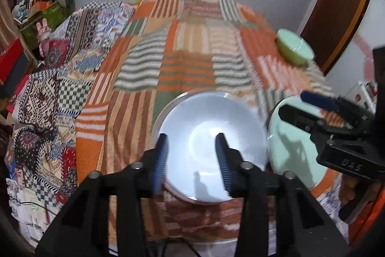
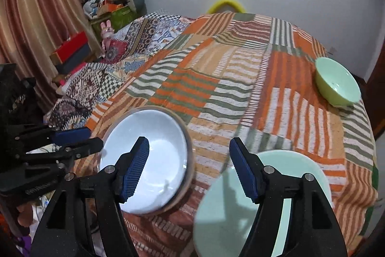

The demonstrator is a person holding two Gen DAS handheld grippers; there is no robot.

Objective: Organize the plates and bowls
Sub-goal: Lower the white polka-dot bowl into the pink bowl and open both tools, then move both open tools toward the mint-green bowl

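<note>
A white bowl [image 1: 211, 143] sits on the striped patchwork cloth near the front edge; it also shows in the right wrist view [image 2: 154, 160]. My left gripper [image 1: 192, 139] is open, hovering over the white bowl, holding nothing. A pale green plate [image 2: 240, 213] lies right of the bowl; it also shows in the left wrist view [image 1: 293, 143]. My right gripper [image 2: 189, 143] is open above the cloth between bowl and plate. A green bowl [image 2: 336, 81] stands at the far right, seen in the left wrist view [image 1: 294, 49] too.
The patchwork cloth [image 2: 216, 69] covers a raised surface. A second patterned cloth [image 1: 48, 93] lies to the left. Boxes and toys [image 2: 108, 6] pile in the far left corner. A yellow ring [image 2: 226, 4] sits behind, and a wooden door [image 1: 336, 16] stands right.
</note>
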